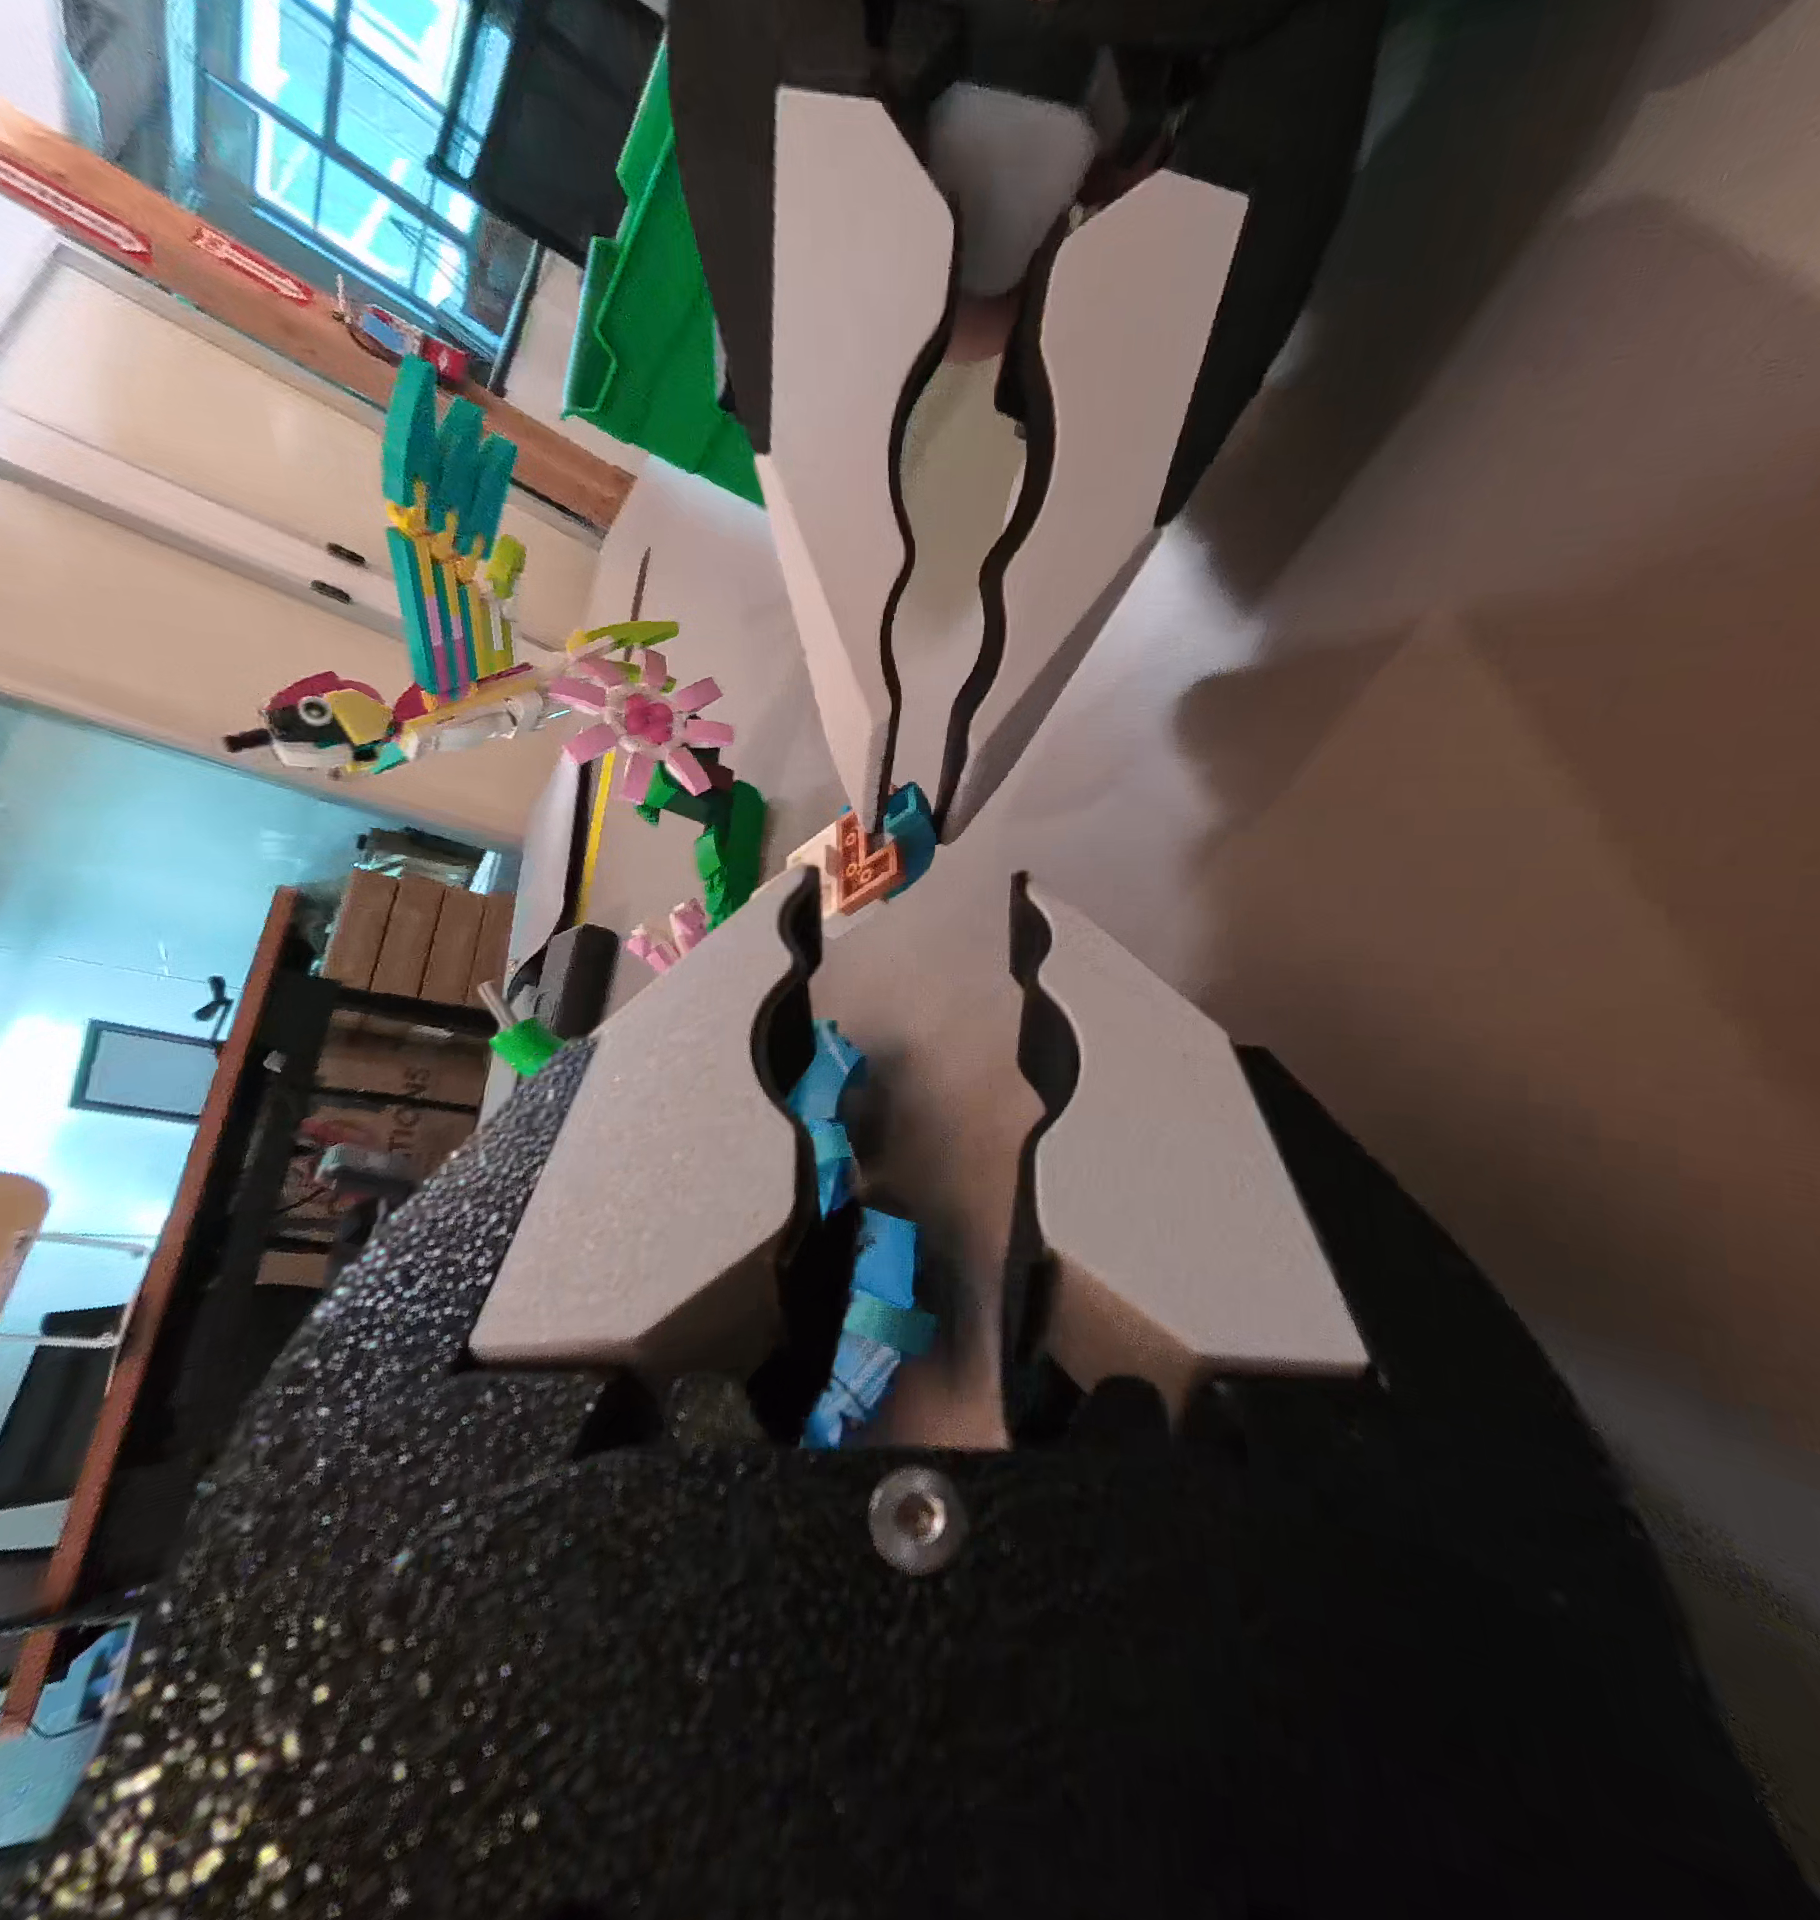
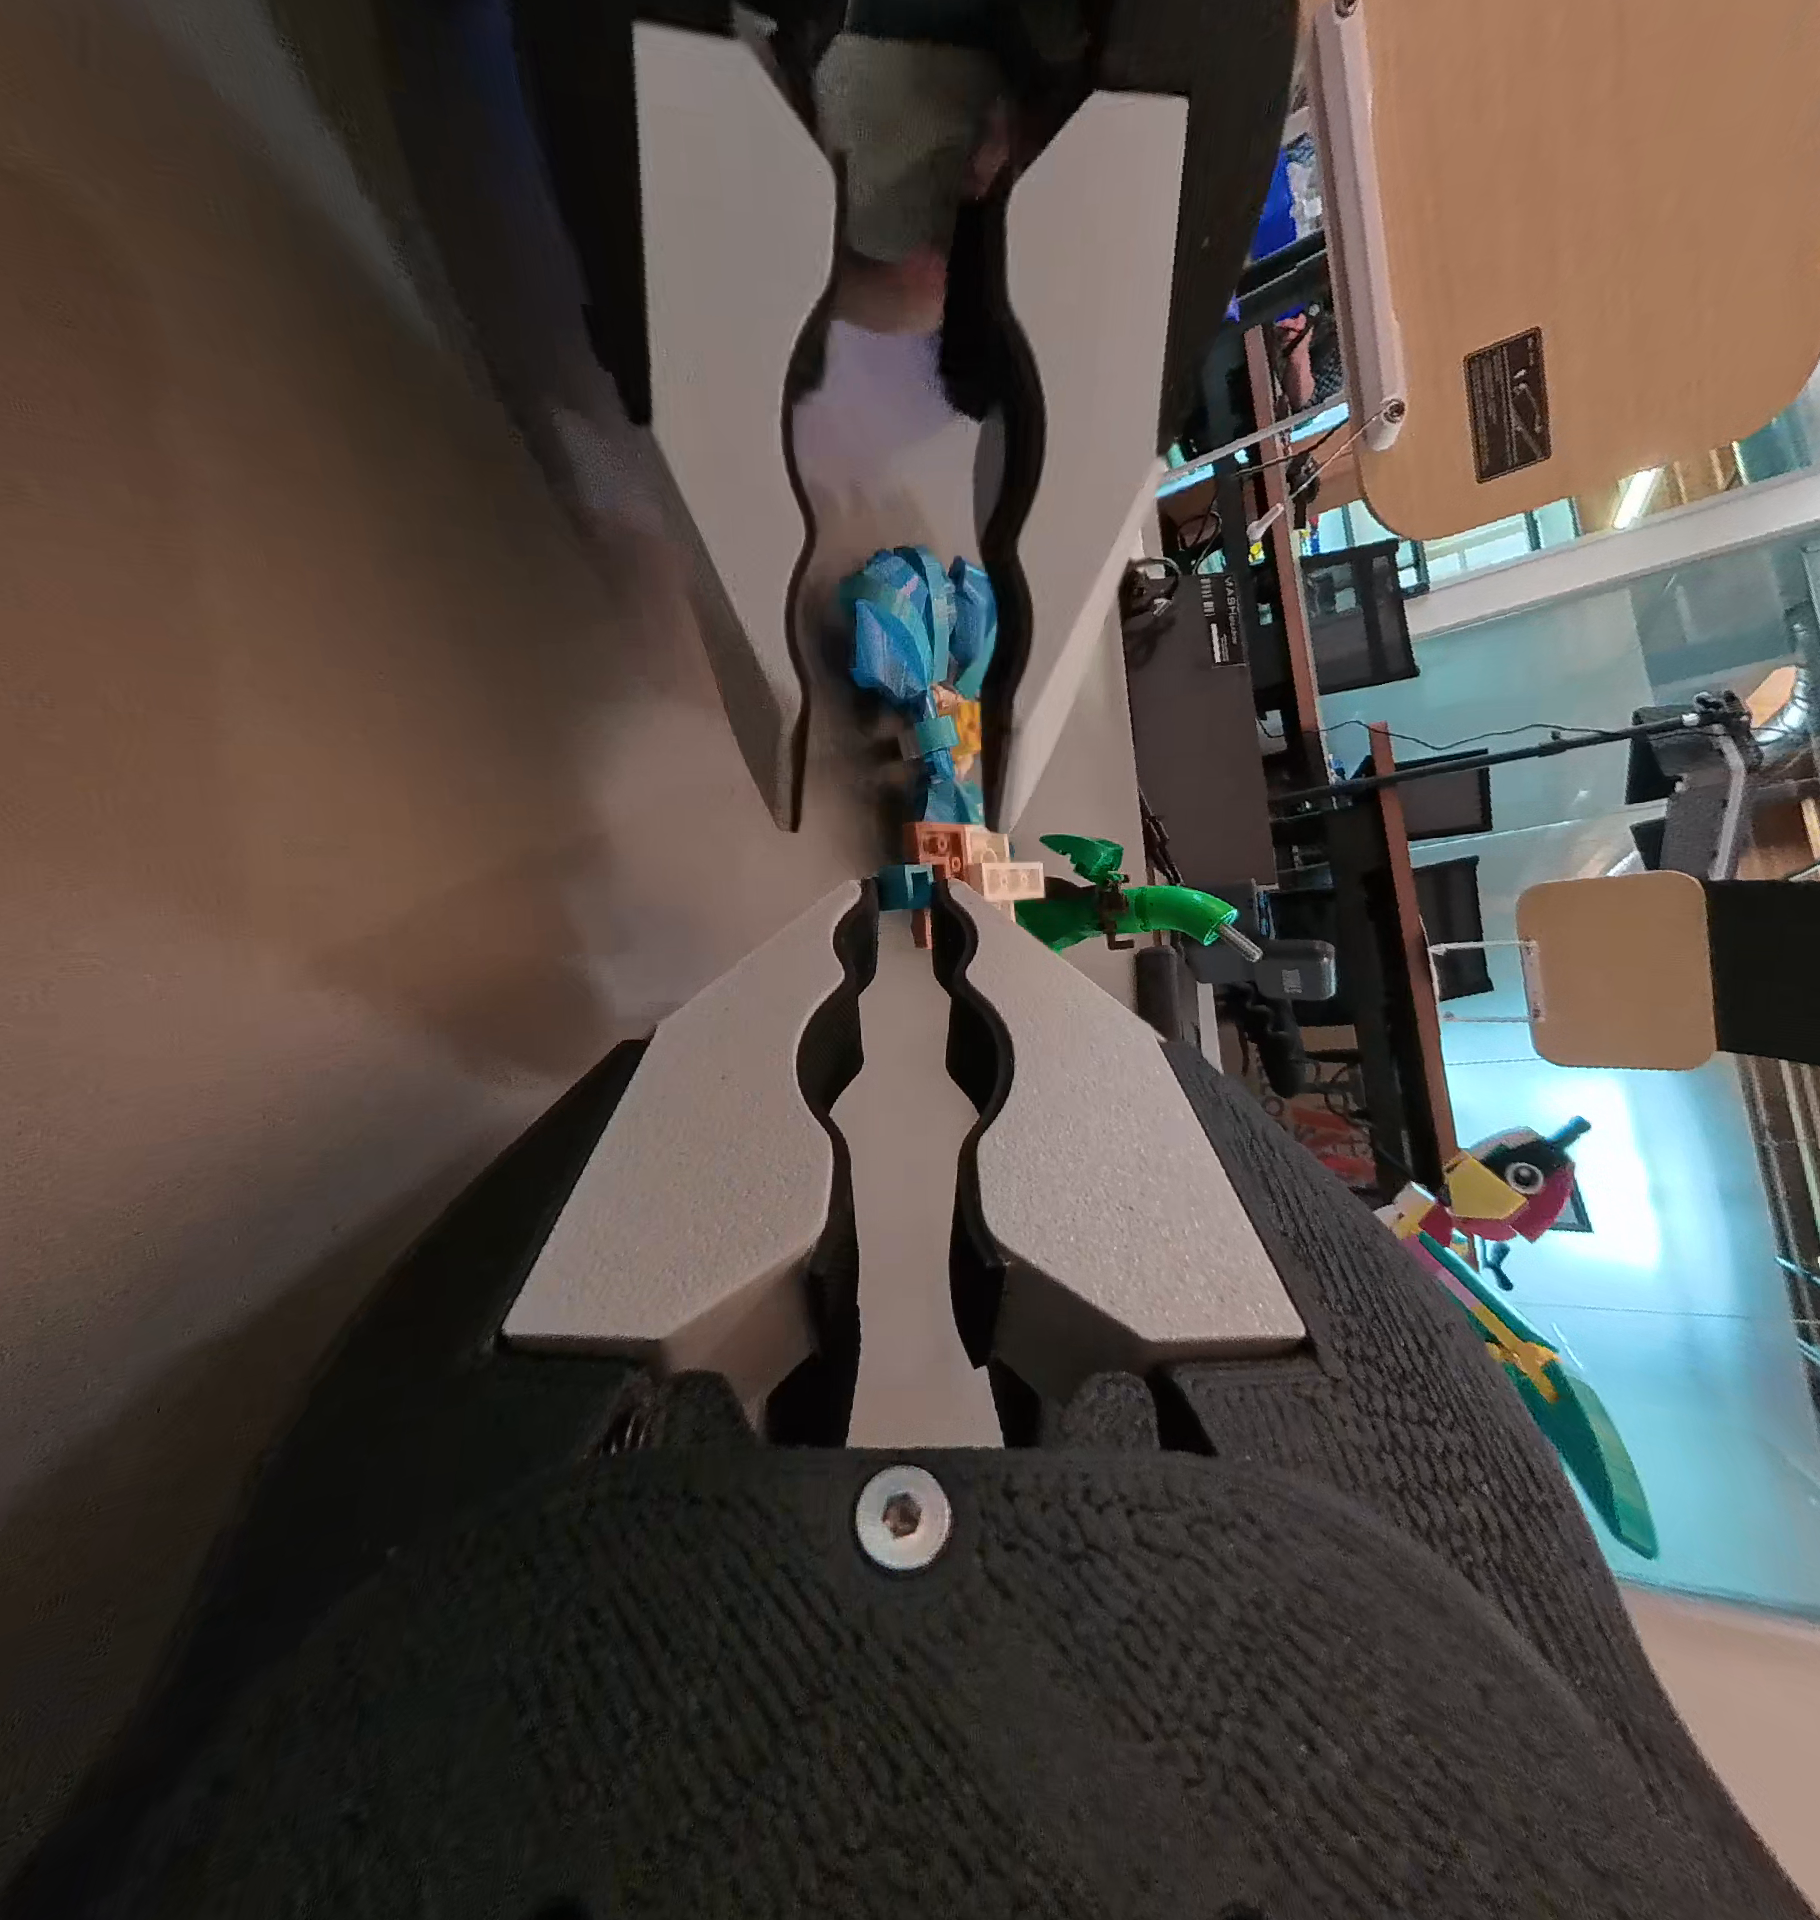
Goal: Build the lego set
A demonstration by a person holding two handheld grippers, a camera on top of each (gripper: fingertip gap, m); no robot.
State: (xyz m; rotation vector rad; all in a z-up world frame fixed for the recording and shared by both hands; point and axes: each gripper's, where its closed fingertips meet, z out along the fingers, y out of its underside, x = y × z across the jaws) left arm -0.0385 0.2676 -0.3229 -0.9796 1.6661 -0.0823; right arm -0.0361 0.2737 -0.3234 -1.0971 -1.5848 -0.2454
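The right gripper (image 2: 904, 902) pinches a teal brick (image 2: 904, 885) by its fingertips; the left gripper (image 1: 911, 883), fingers spread, loosely straddles a blue brick figure (image 1: 854, 1226). That shallow hold may slip, dropping the small brick cluster (image 2: 973, 862) onto the bench (image 1: 1508, 935).

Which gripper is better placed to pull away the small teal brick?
Right: the right gripper pinches the teal brick at its tips; the left gripper surrounds the blue cluster.

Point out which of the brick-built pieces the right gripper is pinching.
The small teal brick on the brown-and-white brick cluster, pinched at the right gripper tips; the colourful brick bird and pink flower stand untouched.
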